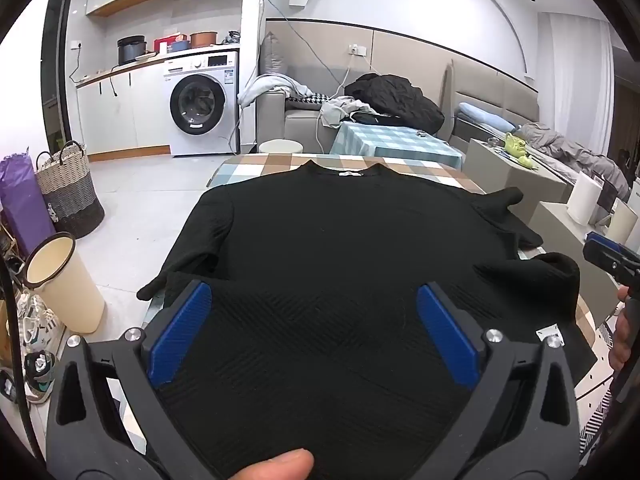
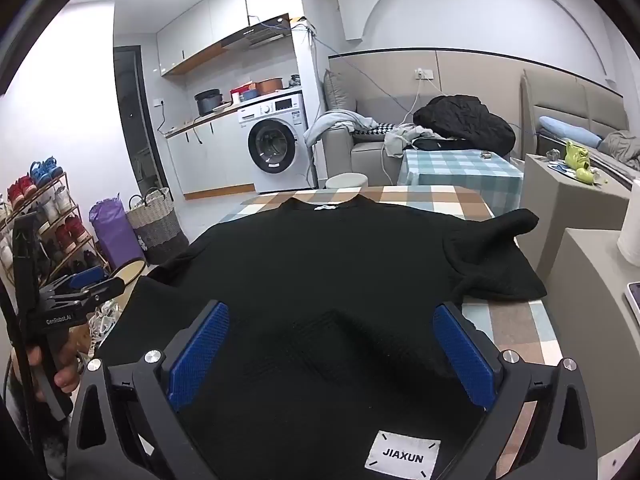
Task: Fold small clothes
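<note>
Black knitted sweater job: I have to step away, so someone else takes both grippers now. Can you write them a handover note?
Left gripper: open, holding nothing, over the hem.
Right gripper: open, holding nothing, also at the hem.
Black knitted sweater: spread flat on the checked tablecloth, collar far, white JIAXUN label near; right sleeve already lies bunched inward.
Left: grasp the hem and fold the body.

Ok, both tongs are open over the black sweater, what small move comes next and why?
Probably lower the left tongs and right tongs to pinch the near hem: the black sweater lies flat, collar away, both sets open and holding nothing.
</note>
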